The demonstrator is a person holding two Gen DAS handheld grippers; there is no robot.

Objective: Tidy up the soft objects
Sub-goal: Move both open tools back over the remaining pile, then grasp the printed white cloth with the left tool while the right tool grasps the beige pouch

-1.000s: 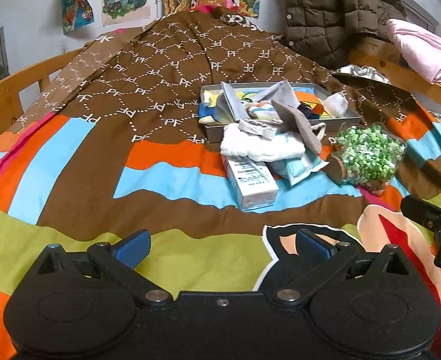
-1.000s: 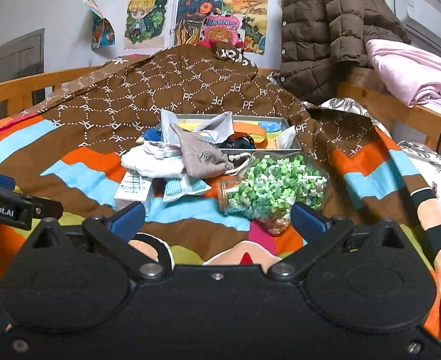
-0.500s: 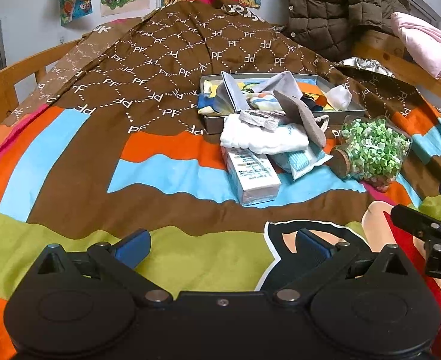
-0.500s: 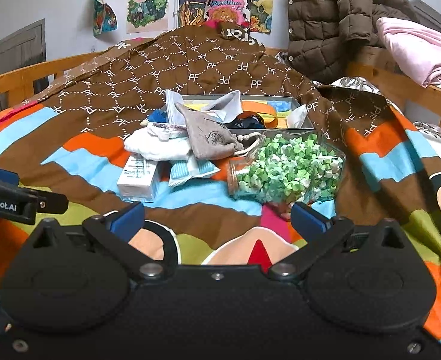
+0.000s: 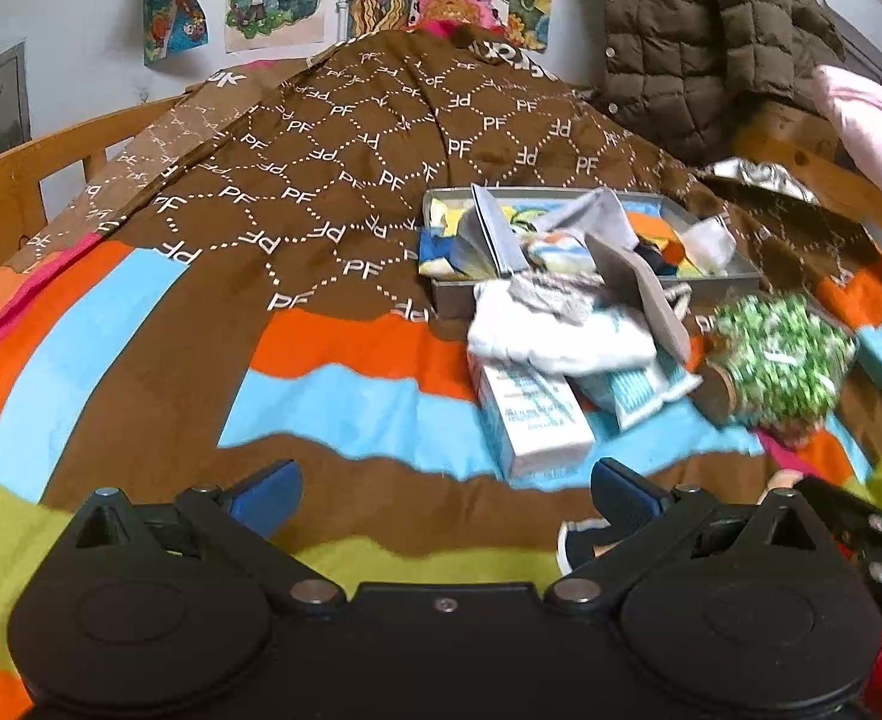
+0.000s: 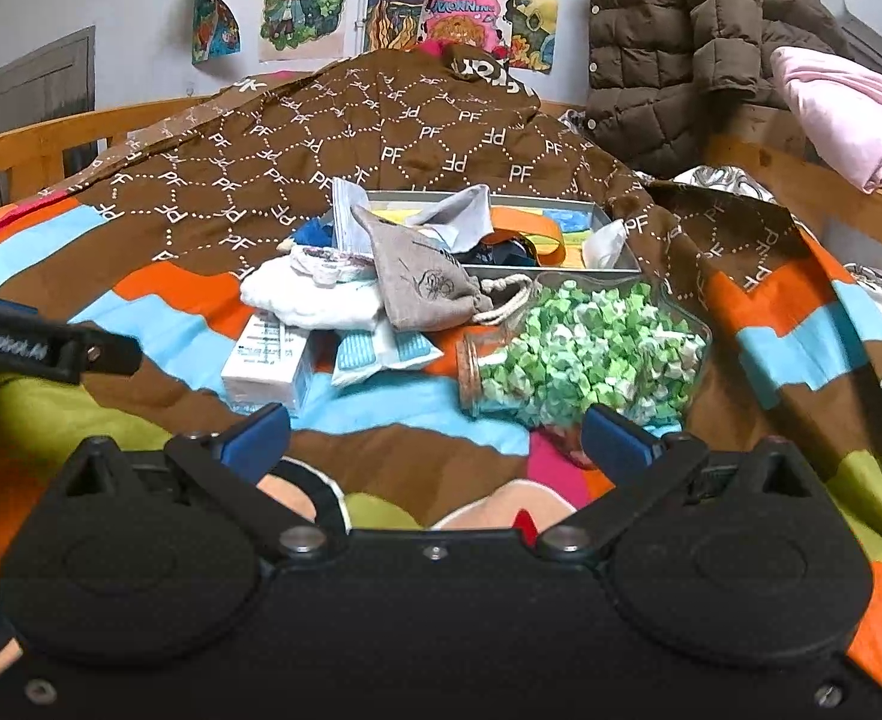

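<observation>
A grey tray (image 5: 597,294) (image 6: 612,222) on the bed holds mixed cloths and socks. Spilling over its front are a grey drawstring pouch (image 6: 423,285) (image 5: 651,294), a white folded cloth (image 6: 315,300) (image 5: 552,336) and a blue-and-white packet (image 6: 381,351). A white carton (image 5: 531,417) (image 6: 270,360) lies in front of them. A jar of green paper stars (image 6: 585,354) (image 5: 783,354) lies on its side at the right. My left gripper (image 5: 444,483) is open, short of the carton. My right gripper (image 6: 435,435) is open, just short of the jar.
The bed has a striped cover (image 5: 141,330) and a brown patterned quilt (image 5: 381,138) heaped behind the tray. Wooden rails (image 5: 21,180) run along the left and back right. A brown padded jacket (image 6: 675,42) and pink bedding (image 6: 849,114) hang at the right.
Both grippers have moved forward toward the pile, so the tray, carton and jar appear closer. Both stay open.
</observation>
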